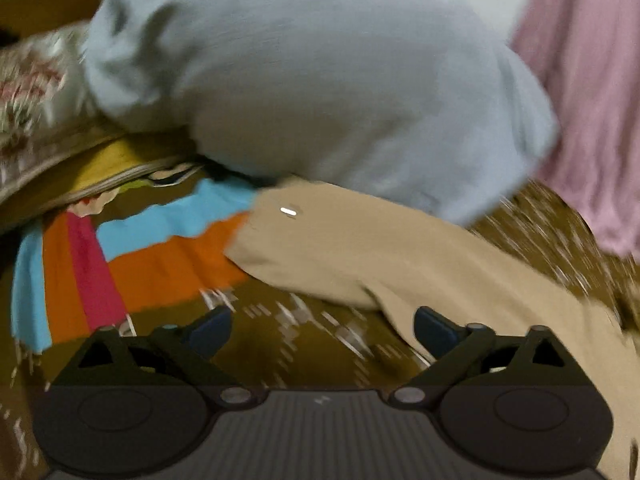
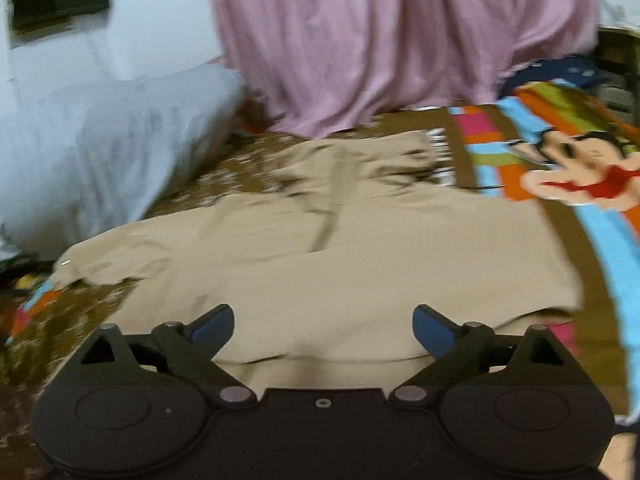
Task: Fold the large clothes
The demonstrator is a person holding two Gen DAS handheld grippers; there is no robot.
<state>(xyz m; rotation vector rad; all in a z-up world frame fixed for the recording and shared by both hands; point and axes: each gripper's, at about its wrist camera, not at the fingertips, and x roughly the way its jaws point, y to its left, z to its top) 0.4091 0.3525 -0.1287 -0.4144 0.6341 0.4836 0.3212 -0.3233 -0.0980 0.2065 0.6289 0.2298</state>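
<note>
progress: early, I judge no tidy fold yet | beige garment (image 2: 320,280) lies spread and wrinkled on the bed (image 1: 272,344), just ahead of right claw (image 2: 323,326) | left claw (image 1: 322,326) beside its sleeve | both claws wide apart, empty | left: all folds

Pale blue pillow (image 2: 100,148) crowding garment's left, pink curtain (image 2: 400,40) behind, bedspread (image 1: 280,344) open nearside

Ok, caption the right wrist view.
Open right gripper above a beige garment spread on a patterned bedspread.
</note>
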